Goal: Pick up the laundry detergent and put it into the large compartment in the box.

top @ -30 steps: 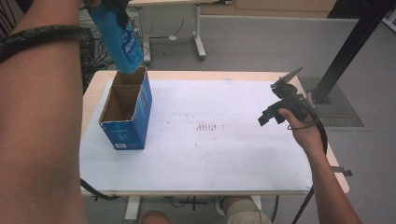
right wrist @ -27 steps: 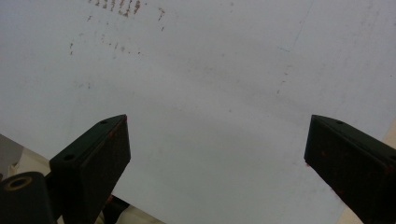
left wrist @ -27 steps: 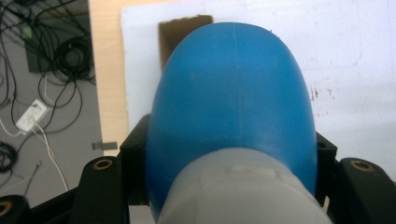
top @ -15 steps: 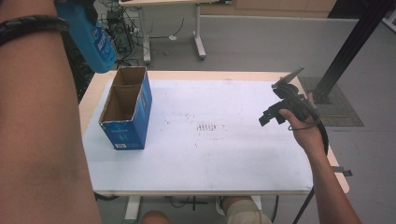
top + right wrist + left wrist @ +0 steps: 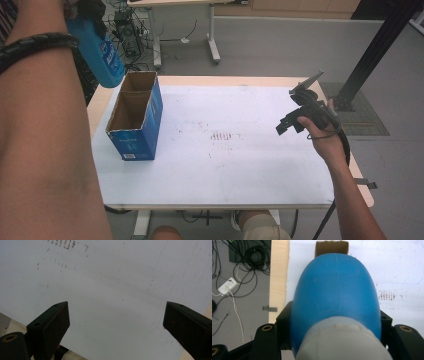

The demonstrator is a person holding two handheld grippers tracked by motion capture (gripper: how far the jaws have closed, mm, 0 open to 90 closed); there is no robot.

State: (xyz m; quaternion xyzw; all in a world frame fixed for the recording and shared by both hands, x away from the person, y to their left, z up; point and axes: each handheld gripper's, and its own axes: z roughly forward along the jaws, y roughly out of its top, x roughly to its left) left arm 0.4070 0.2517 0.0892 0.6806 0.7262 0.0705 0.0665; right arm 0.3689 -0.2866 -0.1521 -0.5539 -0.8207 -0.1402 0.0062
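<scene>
Blue bottle in left gripper, above open box.

Grey floor; second desk's legs; tangled cables.

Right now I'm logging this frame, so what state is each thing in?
blue bottle: held in the air, tilted, above the box's far end.
cardboard box: upright on the table, top open, nothing seen inside.
left gripper: shut on the bottle.
right gripper: open, holding nothing, above the table.
</scene>
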